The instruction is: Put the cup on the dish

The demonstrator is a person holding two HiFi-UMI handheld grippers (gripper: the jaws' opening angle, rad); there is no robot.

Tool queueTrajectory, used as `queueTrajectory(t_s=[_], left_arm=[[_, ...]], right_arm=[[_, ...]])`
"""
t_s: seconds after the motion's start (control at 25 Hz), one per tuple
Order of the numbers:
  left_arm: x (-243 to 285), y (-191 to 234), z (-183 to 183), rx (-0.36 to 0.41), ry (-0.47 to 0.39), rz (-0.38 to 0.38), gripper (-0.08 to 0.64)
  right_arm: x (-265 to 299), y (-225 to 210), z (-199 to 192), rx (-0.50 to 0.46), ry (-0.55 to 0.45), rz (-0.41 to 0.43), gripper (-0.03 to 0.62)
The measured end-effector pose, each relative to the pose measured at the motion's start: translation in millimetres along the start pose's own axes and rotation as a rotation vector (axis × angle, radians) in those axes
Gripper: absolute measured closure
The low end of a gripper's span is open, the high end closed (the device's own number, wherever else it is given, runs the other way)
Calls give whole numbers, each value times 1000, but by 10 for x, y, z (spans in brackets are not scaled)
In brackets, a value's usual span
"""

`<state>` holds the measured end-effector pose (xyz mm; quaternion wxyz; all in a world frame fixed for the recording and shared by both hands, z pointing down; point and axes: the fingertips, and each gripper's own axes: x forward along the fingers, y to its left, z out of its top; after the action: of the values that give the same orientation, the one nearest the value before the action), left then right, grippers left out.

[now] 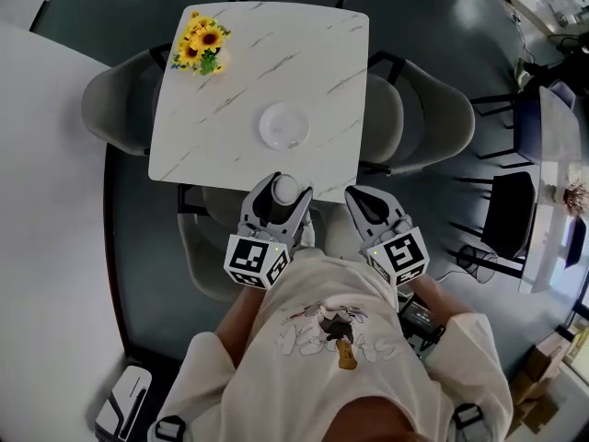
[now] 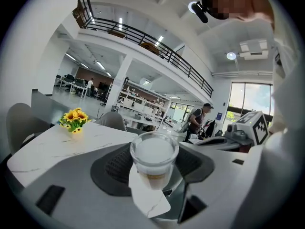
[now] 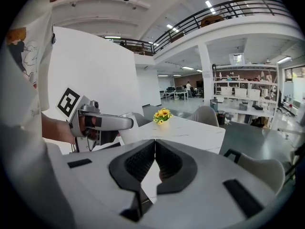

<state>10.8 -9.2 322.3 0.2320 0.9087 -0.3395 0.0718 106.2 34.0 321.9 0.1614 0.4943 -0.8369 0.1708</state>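
A clear cup [image 1: 285,191] holding a whitish drink sits between the jaws of my left gripper [image 1: 282,184], which is shut on it just off the near edge of the white marble table [image 1: 212,127]. In the left gripper view the cup [image 2: 153,157] stands upright between the dark pads. A round white dish [image 1: 283,125] lies on the table, a little beyond the cup. My right gripper [image 1: 361,195] hovers to the right of the left one, shut with nothing in it. Its pads [image 3: 143,162] meet in the right gripper view, which also shows the cup [image 3: 127,129].
A small bunch of sunflowers [image 1: 202,44] stands at the table's far left corner. Grey chairs surround the table: one at the left [image 1: 115,109], one at the right [image 1: 428,122], one below my grippers [image 1: 216,247]. A white wall [image 1: 46,228] runs along the left.
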Motion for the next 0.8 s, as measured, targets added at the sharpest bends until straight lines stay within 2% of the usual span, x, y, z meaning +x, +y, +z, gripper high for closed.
queueTrajectory(t_s=[0.2, 0.48, 0.64, 0.8], left_arm=[[178, 204, -3, 5, 4, 51, 287], [408, 552, -149, 13, -4, 132, 287], [546, 791, -270, 18, -13, 176, 287], [701, 954, -415, 30, -16, 201, 287]], right_arm=[[231, -155, 40, -28, 32, 57, 588], [658, -159, -23, -66, 61, 186, 588], [956, -200, -98, -118, 68, 214, 588], [1196, -238, -204, -123, 63, 234, 588]])
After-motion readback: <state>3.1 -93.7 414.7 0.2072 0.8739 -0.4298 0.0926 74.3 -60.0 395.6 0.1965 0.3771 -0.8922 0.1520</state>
